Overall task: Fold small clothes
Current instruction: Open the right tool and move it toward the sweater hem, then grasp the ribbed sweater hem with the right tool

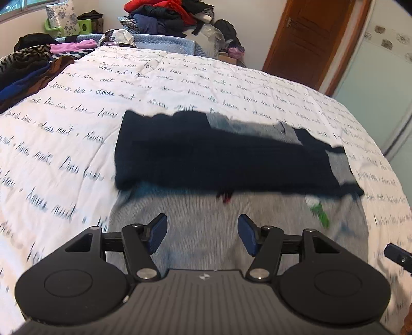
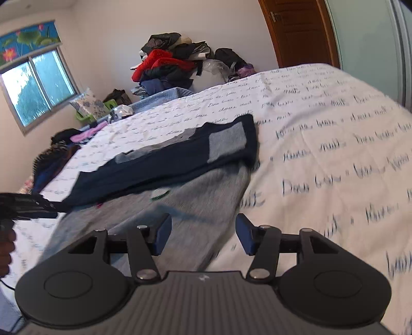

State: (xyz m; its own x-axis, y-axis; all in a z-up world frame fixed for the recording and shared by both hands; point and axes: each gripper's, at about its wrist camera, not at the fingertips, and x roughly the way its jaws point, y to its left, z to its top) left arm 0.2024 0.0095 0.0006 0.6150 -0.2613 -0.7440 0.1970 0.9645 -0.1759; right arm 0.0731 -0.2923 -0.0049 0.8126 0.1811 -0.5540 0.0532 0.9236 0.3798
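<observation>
A small grey garment with navy parts point(image 1: 231, 159) lies on the bed. Its navy sleeves are folded across the top, and the grey body point(image 1: 206, 226) spreads toward me. My left gripper point(image 1: 202, 233) is open and empty, hovering over the grey body near its lower edge. In the right wrist view the same garment point(image 2: 180, 165) lies ahead and to the left. My right gripper point(image 2: 203, 233) is open and empty above the garment's right lower edge. The left gripper point(image 2: 28, 203) shows at the left edge of that view.
The bed has a white quilt with script print point(image 1: 77, 123). Folded and loose clothes point(image 1: 28, 69) lie at its far left corner. A heap of clothes point(image 1: 167, 15) stands behind the bed. A wooden door point(image 1: 309, 38) is at the back right.
</observation>
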